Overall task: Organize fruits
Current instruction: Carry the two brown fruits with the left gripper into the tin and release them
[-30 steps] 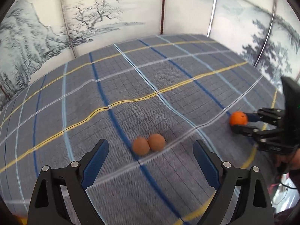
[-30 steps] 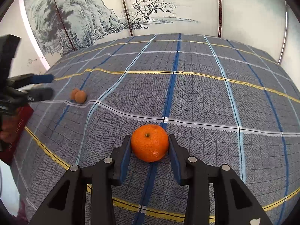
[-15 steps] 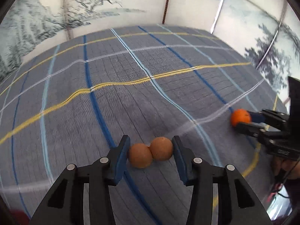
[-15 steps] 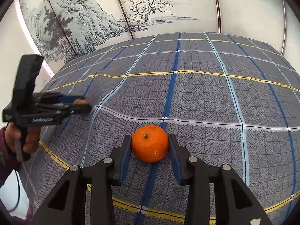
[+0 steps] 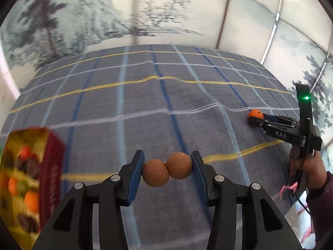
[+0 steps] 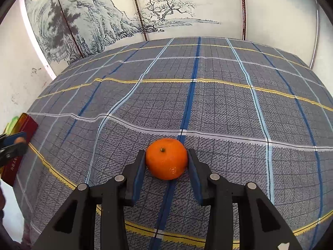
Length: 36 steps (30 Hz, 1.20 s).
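The letters "DAS" are printed in pale capitals on the black side of the right gripper (image 5: 255,119), just behind its fingers, as seen from the left wrist view. Beyond that lettering, a green light is lit on the upright black bar rising from the same gripper; no characters are carried by it. Pale lettering is printed along the dark red side of the box (image 5: 52,173) (image 6: 12,166), but it is blurred in the left wrist view and too small in the right wrist view to be read. No other text, number or brand can be made out.
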{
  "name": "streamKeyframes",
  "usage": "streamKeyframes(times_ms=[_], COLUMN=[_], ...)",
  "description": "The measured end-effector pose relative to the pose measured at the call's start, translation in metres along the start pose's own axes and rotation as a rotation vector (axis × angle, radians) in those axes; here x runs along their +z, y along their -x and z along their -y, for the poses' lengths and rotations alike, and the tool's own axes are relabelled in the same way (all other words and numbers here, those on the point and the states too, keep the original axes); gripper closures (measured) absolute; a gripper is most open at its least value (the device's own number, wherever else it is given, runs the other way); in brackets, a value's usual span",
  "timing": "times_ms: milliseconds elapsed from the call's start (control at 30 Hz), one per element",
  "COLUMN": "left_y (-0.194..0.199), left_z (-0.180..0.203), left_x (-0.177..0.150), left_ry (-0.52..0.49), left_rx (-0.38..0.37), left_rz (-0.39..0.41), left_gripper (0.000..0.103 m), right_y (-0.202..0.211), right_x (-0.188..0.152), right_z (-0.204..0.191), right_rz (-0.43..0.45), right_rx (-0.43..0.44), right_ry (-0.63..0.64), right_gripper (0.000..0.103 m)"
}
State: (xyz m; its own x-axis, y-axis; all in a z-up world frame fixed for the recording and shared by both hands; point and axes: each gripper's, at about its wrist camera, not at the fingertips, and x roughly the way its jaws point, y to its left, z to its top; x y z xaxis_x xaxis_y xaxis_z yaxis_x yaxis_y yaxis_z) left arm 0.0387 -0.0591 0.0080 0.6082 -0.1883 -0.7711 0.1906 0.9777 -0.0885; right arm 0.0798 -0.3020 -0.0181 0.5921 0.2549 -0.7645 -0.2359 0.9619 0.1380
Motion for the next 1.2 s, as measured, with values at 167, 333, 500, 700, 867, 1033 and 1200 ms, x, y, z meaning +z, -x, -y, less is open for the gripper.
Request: streamKeyframes(times_ms=[167,333,500,700,867,1033,1200], left_y=[0.027,0.048,0.060,0.070,0.075,0.077,0.081], left_z=[-0.023,-0.042,-0.056,-0.070,-0.084,-0.094,-0.106], left_x=[-0.022,-0.036,-0.045,-0.054,-0.061,-0.068,-0.073], left_ry=[0.034,0.059,0.089,0.123,0.157,0.182,0.208], left_rx=[0.051,0.098,0.113,0.135,0.148,0.169,0.196], left_rz=[0.023,0.057,0.067,0.079,0.072,0.062,0.058], left_gripper=[0.056,0.056,0.056,0.056,0.056,0.056,0.056], right_y=[-0.001,-0.003,-0.003,-0.004,-0.004,-0.005,-0.005], right_x=[-0.001,-0.001,-0.001,-0.002,-0.002,-0.002,-0.002], right_z=[-0.009,-0.016,-0.018,-0.019,-0.019,-0.019,-0.019], right_rz=[-0.008,-0.016,-0.017,-0.017,-0.017,-0.018,-0.018], right_rx=[-0.051,-0.094,-0.110,-0.117,-0.118,-0.122,-0.122], right_ry=[0.045,0.083,0.096,0.102,0.103,0.106,0.106], right_gripper=[0.063,0.063,0.063,0.064,0.064,0.064,0.064])
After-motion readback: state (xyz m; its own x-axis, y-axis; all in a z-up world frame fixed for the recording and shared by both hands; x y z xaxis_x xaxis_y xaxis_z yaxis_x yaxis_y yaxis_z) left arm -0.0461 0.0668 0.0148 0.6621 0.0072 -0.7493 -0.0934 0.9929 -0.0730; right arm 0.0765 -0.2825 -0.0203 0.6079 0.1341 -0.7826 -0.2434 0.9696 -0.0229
